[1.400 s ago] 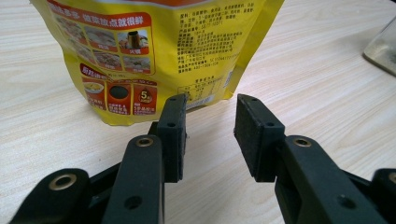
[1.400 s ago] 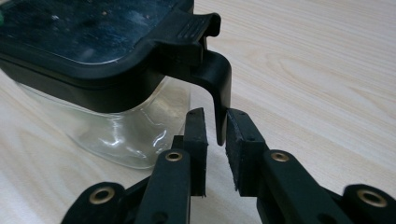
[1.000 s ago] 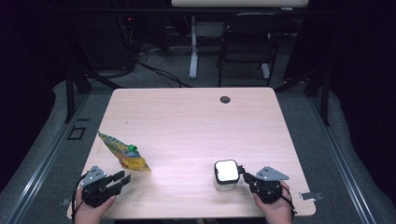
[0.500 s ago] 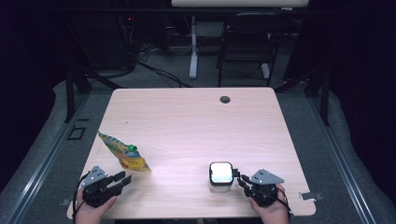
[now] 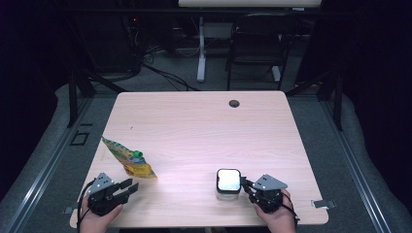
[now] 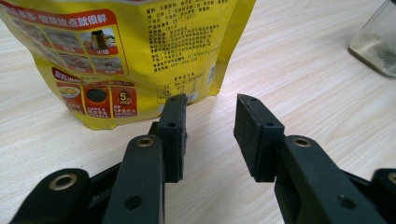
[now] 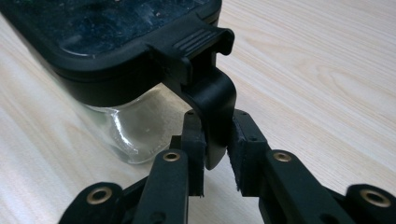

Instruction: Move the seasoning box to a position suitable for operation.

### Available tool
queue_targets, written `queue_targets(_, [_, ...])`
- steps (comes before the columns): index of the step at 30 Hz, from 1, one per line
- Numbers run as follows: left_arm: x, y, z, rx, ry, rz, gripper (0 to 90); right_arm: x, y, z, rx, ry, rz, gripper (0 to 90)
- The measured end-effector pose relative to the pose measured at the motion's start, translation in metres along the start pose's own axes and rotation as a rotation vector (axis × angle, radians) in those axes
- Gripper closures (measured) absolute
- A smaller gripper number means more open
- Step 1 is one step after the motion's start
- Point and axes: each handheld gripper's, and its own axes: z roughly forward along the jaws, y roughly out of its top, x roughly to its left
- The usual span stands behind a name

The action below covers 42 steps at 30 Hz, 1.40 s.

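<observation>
A clear container with a dark lid (image 5: 228, 180) (image 7: 116, 42) stands near the table's front edge. Its black lid latch (image 7: 210, 93) hangs down the side. My right gripper (image 5: 247, 187) (image 7: 215, 126) has just been closing its jaws, and the pads now press that latch from both sides. A yellow printed pouch (image 5: 127, 158) (image 6: 130, 51) with a green cap (image 5: 138, 155) lies at the front left. My left gripper (image 5: 130, 185) (image 6: 210, 107) stands open just short of the pouch's bottom edge, with nothing between its pads. In the left gripper view the container (image 6: 378, 42) shows far off at top right.
The wooden table (image 5: 194, 126) has a round cable hole (image 5: 234, 103) near its far edge. A folding chair (image 5: 255, 43) and a desk leg stand on the floor beyond. Both hands rest at the table's front edge.
The container and my right gripper have shifted slightly left along the front edge. The left gripper and the pouch have stayed where they were.
</observation>
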Motion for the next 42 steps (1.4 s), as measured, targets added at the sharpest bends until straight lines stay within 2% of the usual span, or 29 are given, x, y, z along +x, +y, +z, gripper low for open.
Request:
queue_targets(5, [0.0, 0.0, 0.0, 0.003, -0.001, 0.005, 64.2, 0.009, 0.003, 0.003, 0.003, 0.017, -0.028, 77.2])
queue_targets(14, [-0.004, 0.001, 0.001, 0.004, 0.0, 0.015, 64.1, 0.017, 0.006, 0.007, -0.006, 0.044, -0.047, 77.2])
queue_targets(23, [-0.008, 0.002, 0.002, 0.004, -0.002, 0.03, 63.9, 0.017, 0.008, 0.009, -0.014, 0.051, -0.048, 77.5])
queue_targets(28, [-0.012, 0.003, 0.004, 0.018, -0.001, 0.044, 62.0, 0.017, 0.008, 0.008, -0.011, 0.087, -0.053, 76.3])
queue_targets(32, [-0.016, 0.003, 0.004, 0.012, -0.01, 0.04, 61.5, 0.017, 0.008, 0.004, 0.0, 0.094, -0.069, 75.2])
queue_targets(34, [-0.018, 0.003, 0.004, 0.017, -0.018, 0.046, 61.5, 0.017, 0.01, -0.004, -0.018, 0.09, -0.056, 72.3])
queue_targets(36, [-0.024, 0.004, 0.006, 0.016, -0.039, 0.046, 61.5, 0.016, 0.012, -0.011, -0.016, 0.09, -0.02, 70.0])
queue_targets(39, [-0.028, 0.007, 0.008, 0.016, -0.055, 0.048, 61.3, 0.016, 0.016, -0.019, -0.002, 0.096, -0.011, 69.8])
queue_targets(40, [-0.03, 0.009, 0.008, 0.013, -0.063, 0.048, 61.3, 0.017, 0.019, -0.023, -0.008, 0.084, -0.012, 70.6])
queue_targets(42, [-0.036, 0.015, 0.009, 0.007, -0.076, 0.054, 60.8, 0.018, 0.03, -0.035, -0.016, 0.088, -0.013, 71.5])
